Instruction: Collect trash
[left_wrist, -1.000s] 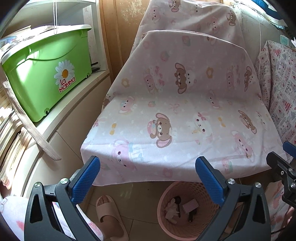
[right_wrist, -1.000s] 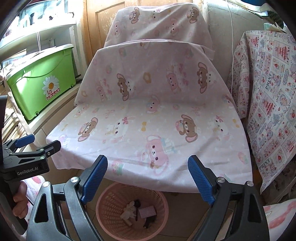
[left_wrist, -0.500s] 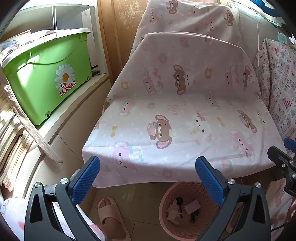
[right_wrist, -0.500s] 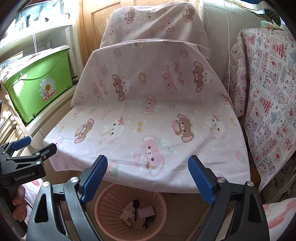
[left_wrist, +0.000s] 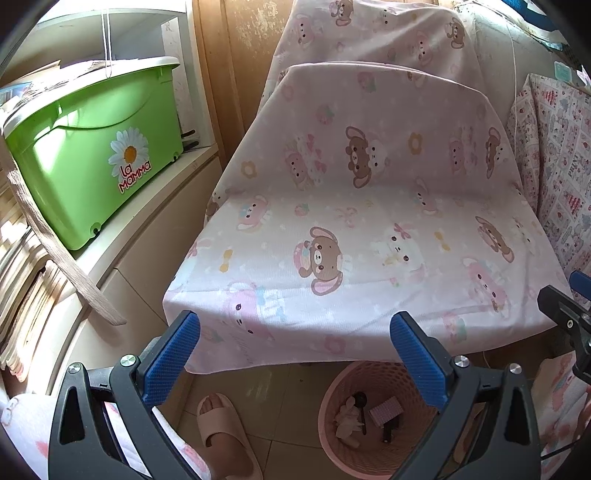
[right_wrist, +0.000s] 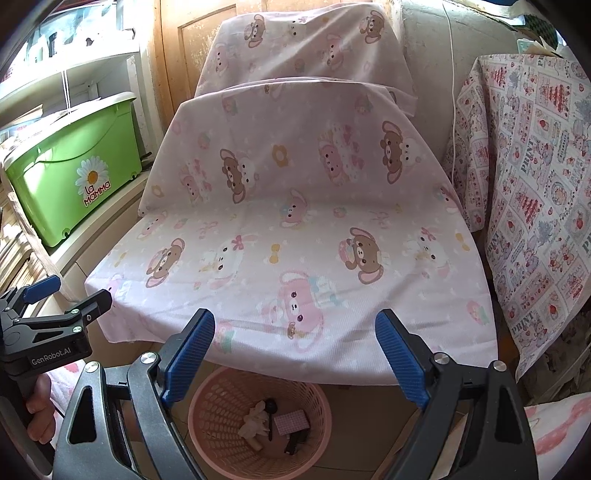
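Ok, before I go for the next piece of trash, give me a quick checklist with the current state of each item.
1. Left gripper open, nothing between its fingers: ok.
2. Right gripper open and unloaded: ok.
3. Pink basket upright on the floor in front of the covered seat, mouth unobstructed: ok.
4. Collected pieces, crumpled paper and small pink box, lying inside the basket: ok.
5. Trash left on the pink sheet: none visible, ok.
6. Trash elsewhere, on the floor or the shelf by the green bin: cannot tell.
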